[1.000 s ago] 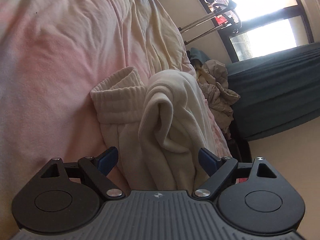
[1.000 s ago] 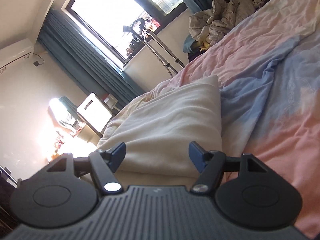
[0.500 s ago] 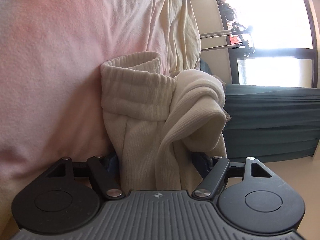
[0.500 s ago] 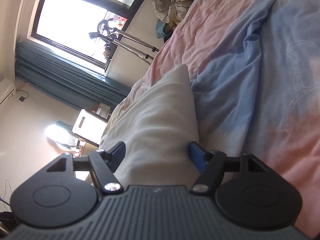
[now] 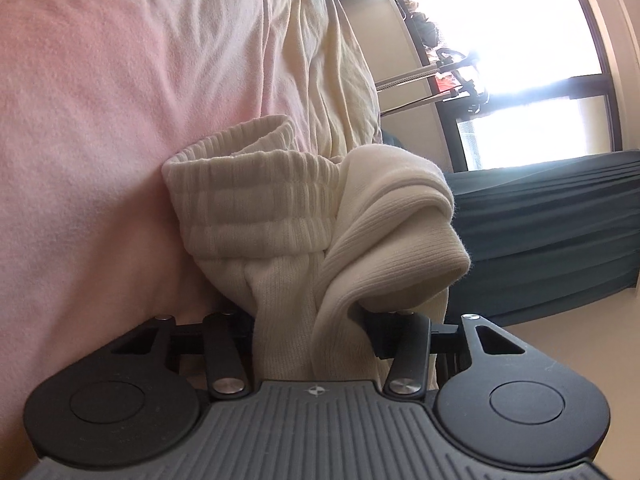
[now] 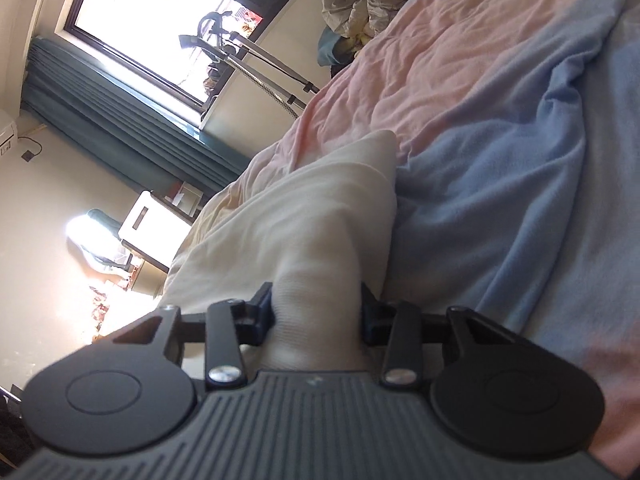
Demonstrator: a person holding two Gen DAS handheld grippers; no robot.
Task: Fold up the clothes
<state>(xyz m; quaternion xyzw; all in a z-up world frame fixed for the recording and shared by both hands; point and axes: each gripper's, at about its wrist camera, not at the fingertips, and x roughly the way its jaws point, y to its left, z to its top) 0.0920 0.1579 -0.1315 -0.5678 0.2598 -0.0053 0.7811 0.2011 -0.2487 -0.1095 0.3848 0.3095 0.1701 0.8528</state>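
Fingertips of both grippers hidden, just closed in cream garment (image 5: 280, 216).

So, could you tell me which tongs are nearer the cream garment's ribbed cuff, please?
Left. The left tongs, just closed on the cream garment, sit right below its ribbed cuff; the right tongs, also just closed, pinch a plain end, no cuff visible.
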